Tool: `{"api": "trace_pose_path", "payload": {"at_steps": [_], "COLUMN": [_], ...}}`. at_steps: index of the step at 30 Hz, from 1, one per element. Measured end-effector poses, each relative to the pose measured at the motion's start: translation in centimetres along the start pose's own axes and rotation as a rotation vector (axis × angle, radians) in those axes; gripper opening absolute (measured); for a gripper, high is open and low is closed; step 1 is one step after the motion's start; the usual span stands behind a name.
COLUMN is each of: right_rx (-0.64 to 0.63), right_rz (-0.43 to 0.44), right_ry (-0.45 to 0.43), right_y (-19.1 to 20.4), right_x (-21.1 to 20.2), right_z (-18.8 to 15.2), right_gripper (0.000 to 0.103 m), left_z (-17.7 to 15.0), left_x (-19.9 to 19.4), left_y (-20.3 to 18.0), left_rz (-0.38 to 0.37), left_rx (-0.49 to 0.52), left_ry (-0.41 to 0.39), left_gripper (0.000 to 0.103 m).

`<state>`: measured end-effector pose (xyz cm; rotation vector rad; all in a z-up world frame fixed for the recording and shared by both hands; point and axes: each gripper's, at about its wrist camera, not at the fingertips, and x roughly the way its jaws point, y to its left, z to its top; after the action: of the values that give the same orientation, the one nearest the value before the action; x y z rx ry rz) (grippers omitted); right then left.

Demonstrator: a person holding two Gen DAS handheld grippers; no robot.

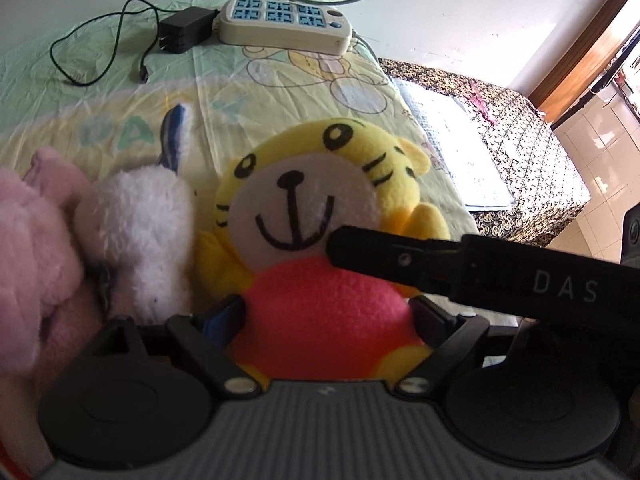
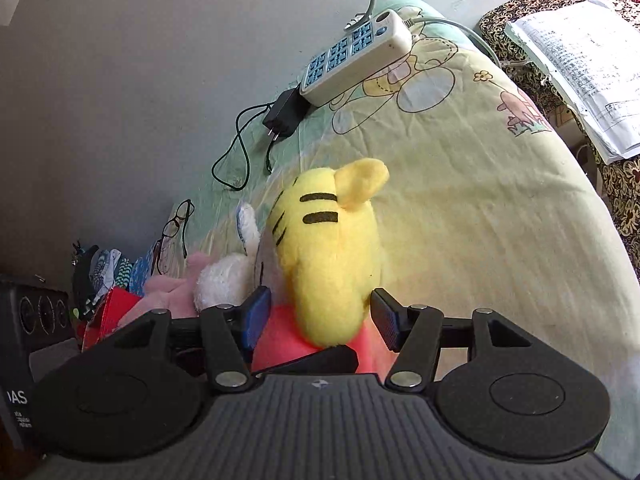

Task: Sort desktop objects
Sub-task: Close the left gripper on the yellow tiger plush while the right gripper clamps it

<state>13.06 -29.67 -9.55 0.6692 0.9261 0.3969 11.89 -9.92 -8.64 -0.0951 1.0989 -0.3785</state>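
**A:** Yellow plush fills both views: a tiger toy (image 1: 316, 216) with a cream face and a pink-red body sits upright on a pale green cartoon-print sheet (image 1: 280, 92). Where is it against the tools?

**B:** Between the fingers of both. In the left wrist view the left gripper (image 1: 330, 316) has its two fingers on either side of the toy's pink belly, touching or very nearly touching the fabric. I cannot tell whether it is actually squeezing.

**A:** And the right gripper (image 2: 318, 320)?

**B:** Seen from its own camera, it faces the side of the tiger toy (image 2: 332, 248), ear and black stripes uppermost. Its fingers stand spread, with small gaps between the pads and the plush. One of its black fingers reaches across the left view from the right, its tip at the toy's chin.

**A:** What lies beside the toy?

**B:** A white plush (image 1: 140, 236) just to its left, touching it, and a pink plush (image 1: 36, 248) beyond that, pressed against the white one.

**A:** Farther back?

**B:** A cream power strip (image 1: 286, 24) with blue sockets near the wall, a black adapter (image 1: 186, 28) just beside it with its thin cable looping over the sheet. In the right wrist view, a pair of glasses (image 2: 176, 224) lies near the wall, and printed papers (image 2: 580, 68) rest on a dark floral cloth (image 2: 516, 44) well apart from the toys.
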Motion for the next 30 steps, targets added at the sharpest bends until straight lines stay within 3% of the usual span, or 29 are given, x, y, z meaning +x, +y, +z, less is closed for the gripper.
{"api": "trace_pose_path", "payload": {"at_steps": [5,9,16,30], "right_rx": [0.016,0.051,0.078,0.099], "right_rz": [0.025,0.053,0.060,0.001], "right_ry": [0.032,0.046,0.039,-0.058], "right_y": [-0.5,-1.1,-0.6,0.5], "right_x": [1.0,0.6,-1.5,-8.5], "right_z": [0.1,0.0,-0.8,-5.2], "right_gripper": [0.063,0.056,0.049,0.049], "left_z": [-0.2,-0.2,-1.4,-6.3], "left_x": [0.7,0.6,-1.0,-5.4], "left_y": [-0.2,-0.5,-2.2,-7.1], "left_rz": [0.035,0.037,0.045,-0.038], "left_rx": [0.024,0.037,0.103,0.240], "left_ry": [0.001,0.005,-0.004,-0.035], "left_gripper": [0.088,0.088,0.078,0.075]}}
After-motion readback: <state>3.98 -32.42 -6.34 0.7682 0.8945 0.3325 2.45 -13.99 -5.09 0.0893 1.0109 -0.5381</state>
